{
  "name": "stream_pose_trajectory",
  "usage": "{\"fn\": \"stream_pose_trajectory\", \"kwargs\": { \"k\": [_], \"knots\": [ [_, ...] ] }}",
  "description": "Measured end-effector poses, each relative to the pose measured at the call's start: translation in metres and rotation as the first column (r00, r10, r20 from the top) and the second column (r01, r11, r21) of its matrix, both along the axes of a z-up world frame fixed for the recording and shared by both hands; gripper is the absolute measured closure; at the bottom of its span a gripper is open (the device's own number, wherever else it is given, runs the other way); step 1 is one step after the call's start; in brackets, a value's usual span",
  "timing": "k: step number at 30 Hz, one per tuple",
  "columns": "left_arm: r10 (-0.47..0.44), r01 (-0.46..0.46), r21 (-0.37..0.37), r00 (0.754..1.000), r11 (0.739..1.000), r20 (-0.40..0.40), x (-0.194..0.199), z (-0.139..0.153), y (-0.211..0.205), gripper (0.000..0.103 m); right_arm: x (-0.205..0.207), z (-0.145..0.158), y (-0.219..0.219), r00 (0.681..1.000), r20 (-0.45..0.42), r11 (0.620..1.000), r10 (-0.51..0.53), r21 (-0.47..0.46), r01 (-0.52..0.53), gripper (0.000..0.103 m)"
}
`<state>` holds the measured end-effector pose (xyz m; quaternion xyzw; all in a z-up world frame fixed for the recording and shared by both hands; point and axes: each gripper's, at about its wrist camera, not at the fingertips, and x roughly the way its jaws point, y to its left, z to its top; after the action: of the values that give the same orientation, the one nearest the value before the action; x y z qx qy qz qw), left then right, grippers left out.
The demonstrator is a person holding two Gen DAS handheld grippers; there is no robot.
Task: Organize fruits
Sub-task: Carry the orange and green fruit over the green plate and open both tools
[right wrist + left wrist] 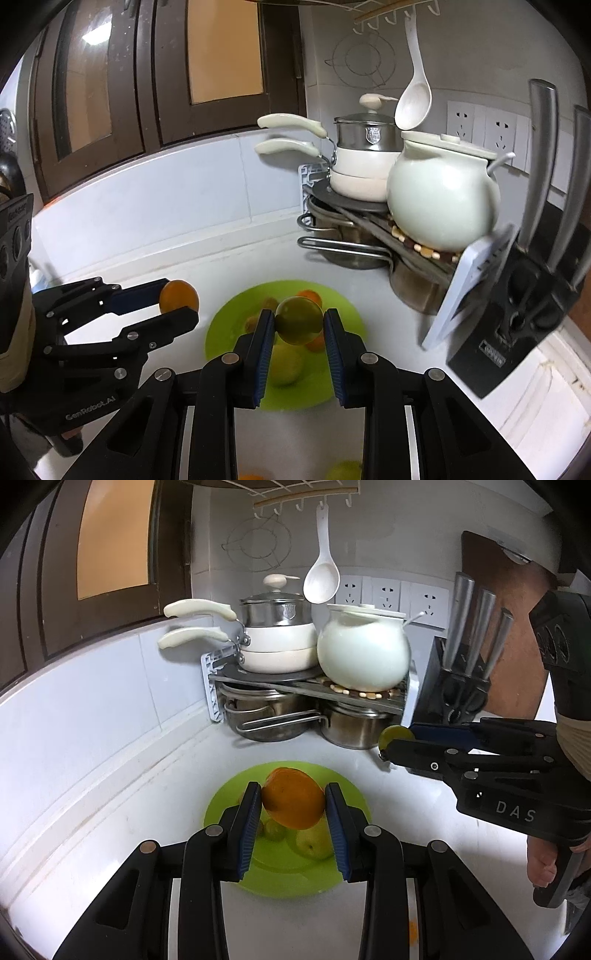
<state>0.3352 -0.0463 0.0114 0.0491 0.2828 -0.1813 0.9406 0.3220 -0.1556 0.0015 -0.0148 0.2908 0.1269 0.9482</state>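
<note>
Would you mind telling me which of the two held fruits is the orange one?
It is the orange clamped in the left gripper. The right gripper holds a green fruit instead; both fruits hang above the green plate.

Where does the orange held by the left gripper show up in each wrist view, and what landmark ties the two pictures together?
Left wrist view: the orange sits lower centre, clamped between the left gripper pads, above the green plate.
Right wrist view: the orange is at mid-left, at the tip of the left gripper.
Shared landmark: the white ceramic pot on the corner rack.
</note>
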Motion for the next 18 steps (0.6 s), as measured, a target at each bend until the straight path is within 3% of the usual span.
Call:
{"fn": "stream_pose_trajectory", "kwargs": {
  "k": [12, 18],
  "knots": [
    [-0.010, 0.011, 0.005, 0.997, 1.000, -0.075, 0.050, -0.010, -0.004, 0.068, 0.057, -0.014, 0.000, 0.997, -0.082, 0.999, 0.012, -0.038, -0.016, 0.074],
    [-0.011, 0.009, -0.014, 0.987, 1.000, -0.158, 0.077, -0.025, -0.003, 0.068, 0.082, -0.027, 0.002, 0.991, -0.136, 0.998, 0.015, -0.058, -0.023, 0.074]
  ]
}}
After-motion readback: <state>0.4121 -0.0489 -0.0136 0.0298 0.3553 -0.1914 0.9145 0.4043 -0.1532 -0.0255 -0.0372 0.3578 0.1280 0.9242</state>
